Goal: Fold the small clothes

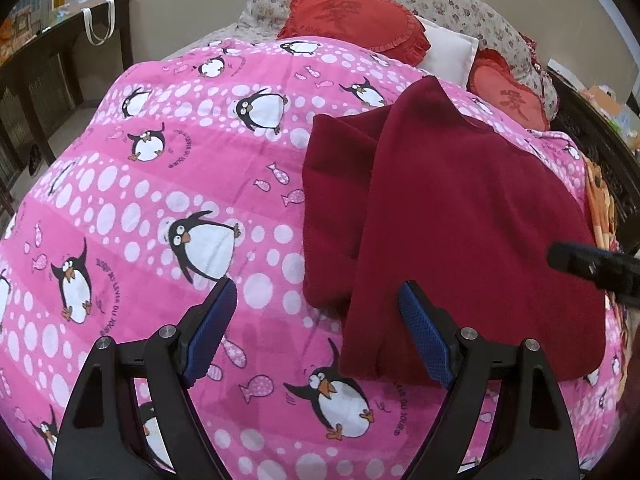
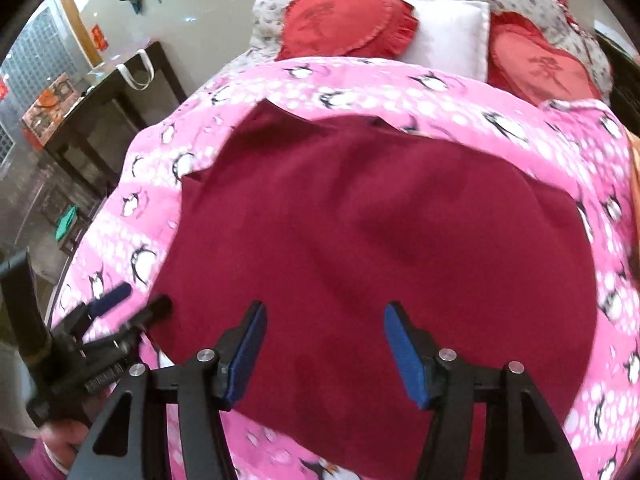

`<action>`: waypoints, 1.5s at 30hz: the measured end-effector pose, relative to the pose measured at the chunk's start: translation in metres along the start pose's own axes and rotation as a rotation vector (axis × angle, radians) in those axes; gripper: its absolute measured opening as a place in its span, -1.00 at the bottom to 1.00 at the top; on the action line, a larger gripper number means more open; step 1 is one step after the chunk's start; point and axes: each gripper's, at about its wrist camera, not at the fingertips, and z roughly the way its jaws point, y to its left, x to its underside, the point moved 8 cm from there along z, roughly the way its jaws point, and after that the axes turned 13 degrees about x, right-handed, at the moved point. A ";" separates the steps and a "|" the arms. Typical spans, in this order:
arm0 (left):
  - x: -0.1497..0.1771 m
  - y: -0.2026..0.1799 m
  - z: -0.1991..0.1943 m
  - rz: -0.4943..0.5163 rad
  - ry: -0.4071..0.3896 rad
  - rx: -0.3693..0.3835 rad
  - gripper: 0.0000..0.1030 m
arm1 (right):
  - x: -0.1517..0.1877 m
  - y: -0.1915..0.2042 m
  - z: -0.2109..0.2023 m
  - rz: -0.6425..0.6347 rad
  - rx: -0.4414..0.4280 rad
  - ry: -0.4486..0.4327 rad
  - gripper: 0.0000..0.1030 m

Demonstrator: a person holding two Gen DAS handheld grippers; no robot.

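Bed cover: pink fleece quilt (image 1: 120, 208) printed with penguins, fish and white dots; fills most of both views and carries everything below.

Garment: dark red knitted piece of clothing (image 1: 460, 220), lying flat on the quilt. In the left wrist view it occupies the centre right, with one panel folded over another so a vertical edge runs down its middle. In the right wrist view (image 2: 360, 240) it fills the centre of the frame, somewhat blurred.

Bedding at the head: floral beige pillow cover (image 1: 460, 4) across the upper edge; two red heart-shaped frilled cushions, one at upper centre (image 1: 352, 20), one at upper right (image 1: 508, 96); a white square pillow (image 1: 448, 52) between them.

Furniture: dark wooden side table (image 1: 60, 64) at upper left, with a white bag handle (image 1: 98, 20) hanging over its edge.

Left gripper (image 1: 316, 328): black frame, blue ribbed pads, lower centre of its own view. Jaws spread wide, nothing between them; the right pad sits above the garment's near left edge, the left pad above bare quilt. In the right wrist view it appears at lower left (image 2: 136, 300), beside the garment's left edge, a person's hand (image 2: 60, 440) below it.

Right gripper (image 2: 324, 344): same build, lower centre of its view, above the garment's near part. Jaws parted, grasping nothing. One black fingertip enters the left wrist view at the right edge.
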 end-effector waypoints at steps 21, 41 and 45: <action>-0.002 0.001 0.009 -0.030 0.005 0.049 0.63 | -0.072 0.060 0.035 -0.091 -0.038 0.001 0.15; -0.003 0.018 0.024 -0.227 -0.033 0.231 0.66 | -0.106 0.128 0.092 -0.164 -0.060 0.168 0.71; -0.010 0.004 0.035 -0.229 -0.015 0.318 0.64 | -0.105 0.131 0.096 -0.206 -0.027 0.186 0.72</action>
